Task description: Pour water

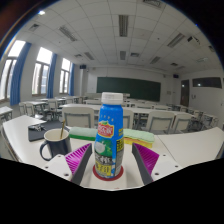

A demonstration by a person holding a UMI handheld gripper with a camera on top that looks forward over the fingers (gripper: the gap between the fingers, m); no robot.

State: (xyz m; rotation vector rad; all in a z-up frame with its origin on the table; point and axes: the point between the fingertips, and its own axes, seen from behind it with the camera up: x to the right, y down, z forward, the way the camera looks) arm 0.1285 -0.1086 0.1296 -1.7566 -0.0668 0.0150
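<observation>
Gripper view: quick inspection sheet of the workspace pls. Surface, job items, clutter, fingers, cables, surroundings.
Surface: white table, bare apart from the items below.
Job's things: blue bottle with a white cap and a red-and-white label, upright between the fingers; black mug beyond the left finger, handle facing away from the bottle, contents not visible.
Clutter: nothing seen.
Grippers: gripper with fingers at either side of the bottle's lower part; contact cannot be told; pink pad visible on the right finger.
Cables: nothing seen.
Surroundings: classroom with rows of desks and chairs, dark chalkboard on the far wall, windows on the mug's side, ceiling lights on.
</observation>
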